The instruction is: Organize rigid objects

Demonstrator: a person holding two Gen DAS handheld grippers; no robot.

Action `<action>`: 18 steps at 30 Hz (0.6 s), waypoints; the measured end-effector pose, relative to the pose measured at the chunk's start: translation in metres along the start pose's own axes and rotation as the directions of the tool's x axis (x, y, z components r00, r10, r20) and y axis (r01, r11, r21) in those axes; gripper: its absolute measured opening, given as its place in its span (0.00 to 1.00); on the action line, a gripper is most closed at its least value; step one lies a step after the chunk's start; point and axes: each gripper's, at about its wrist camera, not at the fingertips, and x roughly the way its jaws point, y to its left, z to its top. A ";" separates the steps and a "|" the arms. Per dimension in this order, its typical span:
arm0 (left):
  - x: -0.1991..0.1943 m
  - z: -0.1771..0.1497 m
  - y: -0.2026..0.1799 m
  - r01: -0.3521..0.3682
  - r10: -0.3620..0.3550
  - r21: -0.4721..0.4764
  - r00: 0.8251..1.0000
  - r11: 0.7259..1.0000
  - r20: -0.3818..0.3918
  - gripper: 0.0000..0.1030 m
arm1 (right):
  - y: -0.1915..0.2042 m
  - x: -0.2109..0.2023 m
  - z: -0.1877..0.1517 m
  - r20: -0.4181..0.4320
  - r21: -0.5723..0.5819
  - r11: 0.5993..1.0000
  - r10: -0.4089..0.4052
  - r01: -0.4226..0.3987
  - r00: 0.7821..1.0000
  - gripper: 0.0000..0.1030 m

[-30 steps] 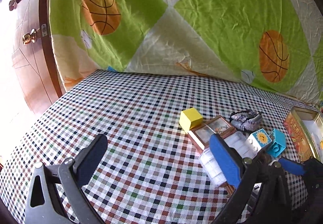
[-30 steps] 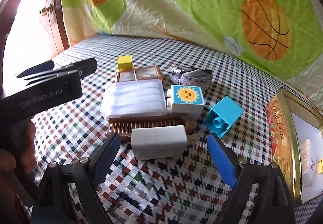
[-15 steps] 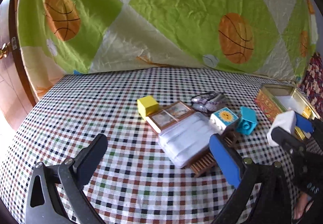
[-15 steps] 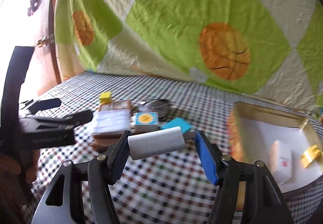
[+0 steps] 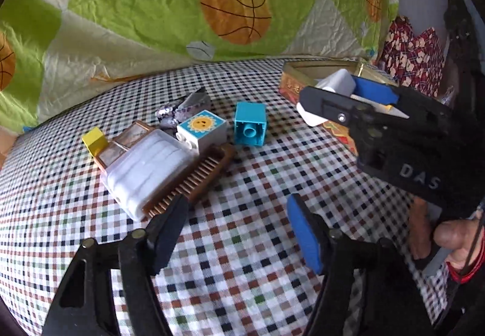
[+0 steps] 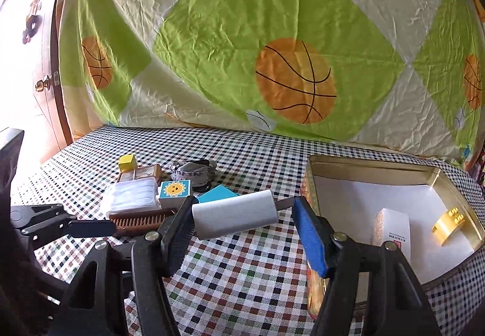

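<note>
The right gripper (image 6: 242,233) grips a white block (image 6: 235,216) above the checked worktop (image 6: 242,284), just left of the open tin (image 6: 454,184). Advisable: clear the rim, lower, then release. The left gripper (image 5: 235,233), empty, is closing short of the comb (image 5: 194,181). The block's metal end is indistinct.

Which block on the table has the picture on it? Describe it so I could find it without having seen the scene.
On the checked tablecloth, look at the cluster of things left of the gold tin. Behind the brown comb and beside the turquoise block sits the white block. It alone has a smiling yellow sun on a blue top face.
</note>
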 end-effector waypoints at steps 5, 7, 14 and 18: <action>0.018 0.013 0.015 -0.013 0.012 -0.026 0.999 1.000 -0.039 0.70 | -0.005 -0.001 0.001 0.002 0.027 1.000 0.007 -0.007 1.000 0.64; 0.022 0.017 0.022 -0.013 0.011 -0.047 0.999 0.999 -0.045 0.73 | -0.009 0.000 0.002 -0.001 0.045 0.999 0.009 -0.009 1.000 0.64; 0.035 0.019 0.031 0.021 -0.029 -0.073 0.994 0.997 -0.109 0.77 | -0.019 -0.002 0.004 0.011 0.093 0.996 0.008 -0.009 1.000 0.64; 0.036 0.019 0.030 -0.001 -0.008 -0.090 0.995 0.996 -0.102 0.65 | -0.023 -0.002 0.005 0.006 0.110 0.994 0.017 -0.017 1.000 0.63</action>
